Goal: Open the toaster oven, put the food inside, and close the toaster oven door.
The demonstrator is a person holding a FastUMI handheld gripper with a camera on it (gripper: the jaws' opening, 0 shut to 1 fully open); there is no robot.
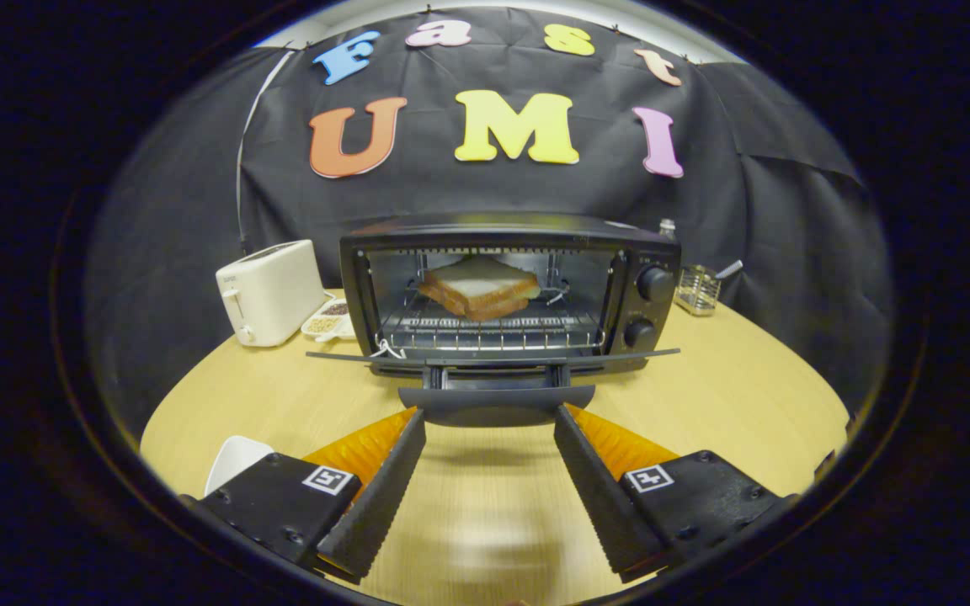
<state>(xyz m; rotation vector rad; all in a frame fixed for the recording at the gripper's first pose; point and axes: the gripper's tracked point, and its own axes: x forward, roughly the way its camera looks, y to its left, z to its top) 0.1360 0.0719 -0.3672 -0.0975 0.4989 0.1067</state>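
Evenly lit from above, soft shadow under the toaster oven door, strong fisheye bending, blurred tabletop nearest

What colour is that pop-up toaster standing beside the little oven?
The toaster is white or cream, seen clearly in the gripper view, left of the black oven.

Pale wooden table carried a black toaster oven at centre; a white toaster stood left of it, a small divided dish between them; a wire holder right; possibly a white plate nearest.

The gripper had its fingers apart, tips at the handle of the oven's lowered door.
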